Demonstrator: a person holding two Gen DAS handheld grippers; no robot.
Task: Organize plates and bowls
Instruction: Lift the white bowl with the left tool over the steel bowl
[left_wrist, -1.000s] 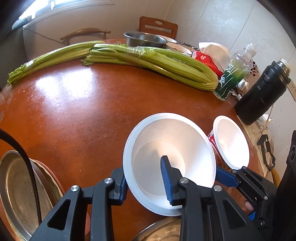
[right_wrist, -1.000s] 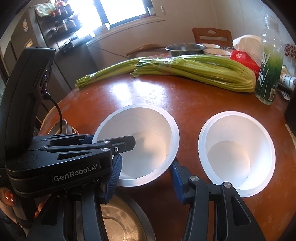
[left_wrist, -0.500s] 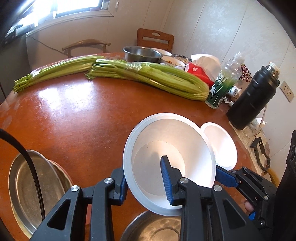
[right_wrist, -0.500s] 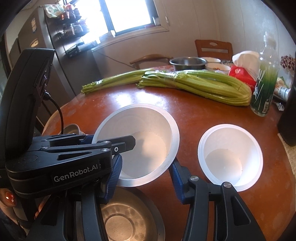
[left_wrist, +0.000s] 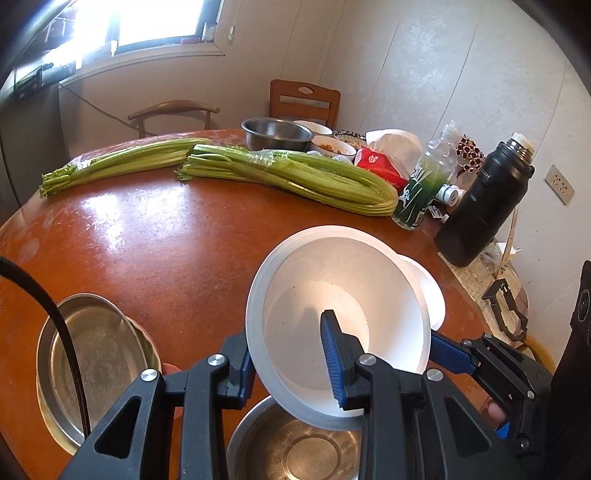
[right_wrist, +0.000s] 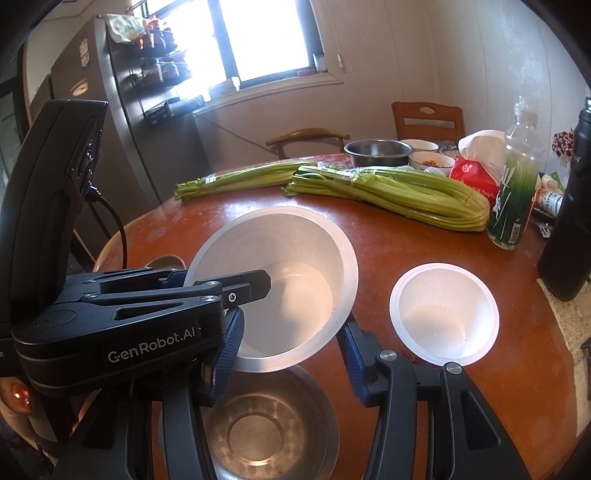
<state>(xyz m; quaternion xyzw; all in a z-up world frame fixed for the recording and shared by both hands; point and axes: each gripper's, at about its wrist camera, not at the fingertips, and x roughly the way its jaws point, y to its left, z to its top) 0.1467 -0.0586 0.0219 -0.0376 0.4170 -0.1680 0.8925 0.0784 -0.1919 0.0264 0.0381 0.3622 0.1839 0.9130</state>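
Left gripper (left_wrist: 291, 354) pinches the near rim of the large white bowl (left_wrist: 343, 295), one finger inside, one outside. Bowl is lifted off the table (left_wrist: 166, 240), tilted with its mouth toward the camera and up; round, so no real long axis. It hangs above a steel bowl (right_wrist: 269, 432) at the near table edge. Right gripper (right_wrist: 291, 362) has its fingers spread, holding nothing, just below the large bowl's rim.

Small white bowl (right_wrist: 443, 314) sits upright on the table, right of the large one; in the left wrist view it is mostly hidden behind the large bowl. Steel plates (left_wrist: 92, 354) are stacked at the left table edge, partly crossed by a black cable (left_wrist: 55, 325).

Open tabletop lies between the bowls and the celery bundles (left_wrist: 288, 173). Black flask (left_wrist: 484, 206) and green bottle (left_wrist: 421, 192) crowd the right edge. The steel bowl's near rim is cut off by the frame.
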